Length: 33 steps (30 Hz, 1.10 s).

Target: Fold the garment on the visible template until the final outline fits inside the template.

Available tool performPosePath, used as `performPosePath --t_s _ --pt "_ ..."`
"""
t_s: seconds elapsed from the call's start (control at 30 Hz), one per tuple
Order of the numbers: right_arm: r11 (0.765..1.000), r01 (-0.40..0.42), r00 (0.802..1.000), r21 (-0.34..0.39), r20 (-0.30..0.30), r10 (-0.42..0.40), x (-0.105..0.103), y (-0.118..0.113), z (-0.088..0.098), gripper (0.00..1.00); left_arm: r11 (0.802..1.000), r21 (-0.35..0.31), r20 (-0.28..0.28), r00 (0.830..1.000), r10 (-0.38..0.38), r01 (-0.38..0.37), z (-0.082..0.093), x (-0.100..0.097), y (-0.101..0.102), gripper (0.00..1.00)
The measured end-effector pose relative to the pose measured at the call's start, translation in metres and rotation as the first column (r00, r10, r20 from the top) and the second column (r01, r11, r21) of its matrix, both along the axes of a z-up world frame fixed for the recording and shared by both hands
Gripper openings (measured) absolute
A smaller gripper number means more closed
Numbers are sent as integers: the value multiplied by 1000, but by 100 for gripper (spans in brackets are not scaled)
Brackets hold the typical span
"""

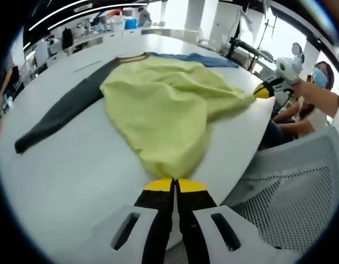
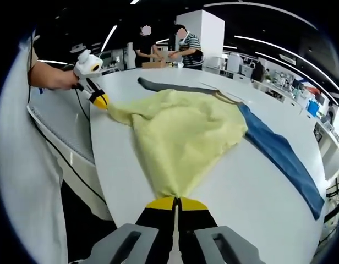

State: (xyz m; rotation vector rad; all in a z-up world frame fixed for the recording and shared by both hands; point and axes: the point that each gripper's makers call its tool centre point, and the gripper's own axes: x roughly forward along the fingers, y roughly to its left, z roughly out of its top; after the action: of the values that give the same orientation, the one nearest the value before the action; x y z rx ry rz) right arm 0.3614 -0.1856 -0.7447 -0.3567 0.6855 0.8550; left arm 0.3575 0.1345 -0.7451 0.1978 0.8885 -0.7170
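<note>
Both grippers pinch the yellow-green garment at the near edge of the white table.

In the left gripper view, the left gripper (image 1: 174, 186) has its jaws closed together on the hem of the garment (image 1: 164, 104), which lies spread and rumpled on the table (image 1: 65, 170) — 1 dark grey sleeve (image 1: 62, 113) stretches flat away from the body, 1 blue sleeve (image 1: 200, 59) lies at the far side. In the right gripper view, the right gripper (image 2: 176, 203) is likewise clamped on the fabric's edge, and the left gripper (image 2: 99, 99) grips another corner. 2 people (image 2: 180, 47) stand beyond the table.
</note>
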Motion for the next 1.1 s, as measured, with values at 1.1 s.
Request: performPosePath --t_s 1.1 --pt "1000 -20 996 -5 -83 20 -25 -12 2 0 1000 -5 -106 994 12 -12 -2 -24 15 0"
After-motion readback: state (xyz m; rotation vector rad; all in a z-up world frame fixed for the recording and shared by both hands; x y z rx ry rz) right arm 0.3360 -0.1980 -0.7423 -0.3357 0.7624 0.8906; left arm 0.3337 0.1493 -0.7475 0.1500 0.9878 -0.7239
